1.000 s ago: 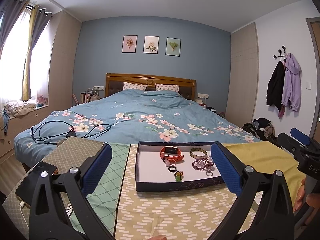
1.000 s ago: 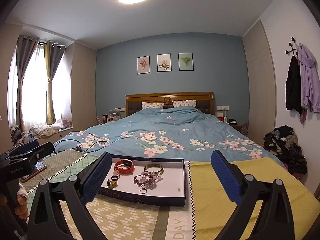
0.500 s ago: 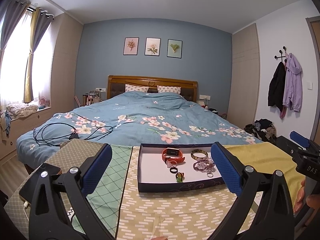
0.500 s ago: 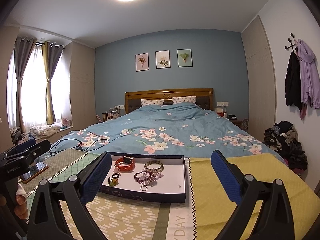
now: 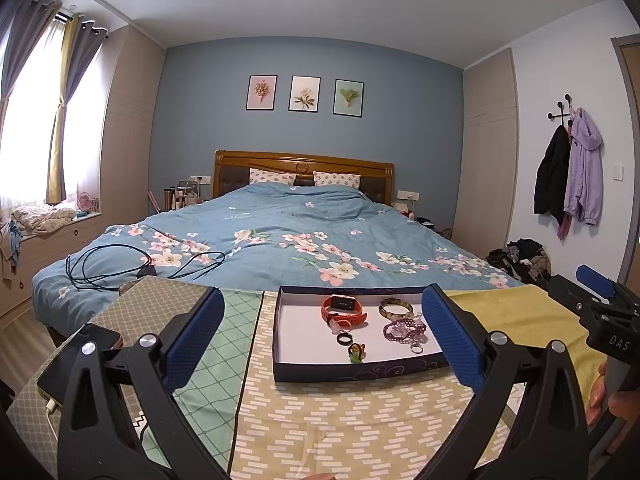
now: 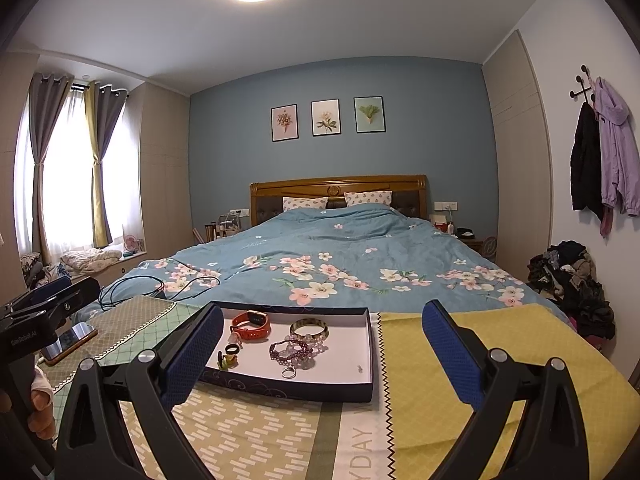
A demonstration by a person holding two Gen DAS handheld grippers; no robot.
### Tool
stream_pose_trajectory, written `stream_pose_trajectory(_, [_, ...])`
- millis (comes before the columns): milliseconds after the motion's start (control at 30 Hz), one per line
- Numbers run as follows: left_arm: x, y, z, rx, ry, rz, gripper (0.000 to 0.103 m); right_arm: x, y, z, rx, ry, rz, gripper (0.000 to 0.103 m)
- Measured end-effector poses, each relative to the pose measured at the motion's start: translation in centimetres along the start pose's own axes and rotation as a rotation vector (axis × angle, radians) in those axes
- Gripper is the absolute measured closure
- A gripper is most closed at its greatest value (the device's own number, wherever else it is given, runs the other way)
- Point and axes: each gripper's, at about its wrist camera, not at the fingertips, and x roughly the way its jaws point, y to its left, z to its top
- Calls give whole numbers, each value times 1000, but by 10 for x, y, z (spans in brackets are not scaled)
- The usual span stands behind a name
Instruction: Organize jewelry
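A dark blue tray [image 5: 352, 372] [image 6: 288, 390] with a white floor lies on a patterned cloth table. In it lie an orange watch [image 5: 344, 307] [image 6: 250, 326], a gold bangle [image 5: 396, 308] [image 6: 309, 328], a purple bead bracelet [image 5: 402, 330] [image 6: 296, 350], a black ring [image 5: 345, 339] [image 6: 232, 349], a small green and orange piece [image 5: 356, 352] [image 6: 226, 360] and a silver ring [image 5: 416, 349] [image 6: 289, 373]. My left gripper [image 5: 320, 336] is open and empty, short of the tray. My right gripper [image 6: 320, 344] is open and empty, also short of it.
A phone [image 5: 76, 360] [image 6: 70, 342] on a charging cable lies at the table's left edge. A yellow cloth [image 6: 480, 360] covers the table's right part. Behind the table stands a bed with a blue floral cover [image 5: 280, 240] and black cables [image 5: 120, 264].
Both cameras have tilted and shifted slightly; the tray now sits a little lower and nearer in the right view. Both grippers stay open and empty.
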Motion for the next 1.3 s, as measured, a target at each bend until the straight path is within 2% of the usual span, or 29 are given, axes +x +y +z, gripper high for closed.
stream_pose_trajectory(1300, [-2, 1, -1, -4, 1, 1, 6, 0, 2, -1, 1, 10, 4, 7])
